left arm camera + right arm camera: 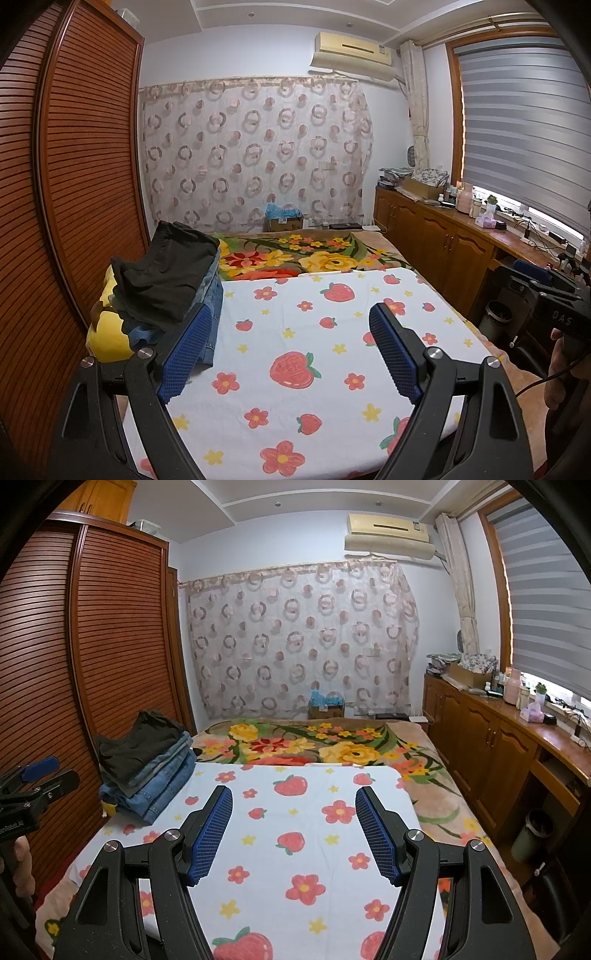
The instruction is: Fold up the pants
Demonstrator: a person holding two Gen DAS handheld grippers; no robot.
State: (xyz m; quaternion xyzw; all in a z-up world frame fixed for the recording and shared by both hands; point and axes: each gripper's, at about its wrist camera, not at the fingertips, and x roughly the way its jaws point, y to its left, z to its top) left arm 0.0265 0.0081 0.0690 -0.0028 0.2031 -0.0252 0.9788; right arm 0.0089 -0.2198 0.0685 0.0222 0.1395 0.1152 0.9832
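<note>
Nearest: left tool (284,347) hovering over the strawberry-print cloth (314,332), blue pads (184,354) spread wide, nothing between them. Right tool (293,823) likewise above the same cloth, jaws parted somewhat less, empty too. At the right edge of the left view, a hand (559,369) wrapped round the other tool's handle; at the left edge of the right view, part of the left tool and fingers on its grip. Beyond the left tool's left pad, on the left side of the bed beside the wardrobe (74,166): stack of folded pants (147,764), denim pairs below, a dark pair on top, resting partly on the cloth's left edge and, in the left view, over something yellow (107,332). Past the cloth, a flowered blanket (314,254) covering the far half of the bed. On the right, a wooden cabinet (491,753) with a cluttered top under a shaded window. Farthest: a cardboard box (284,221), a circle-patterned curtain (255,147) across the wall, an air conditioner (351,51) up high.
</note>
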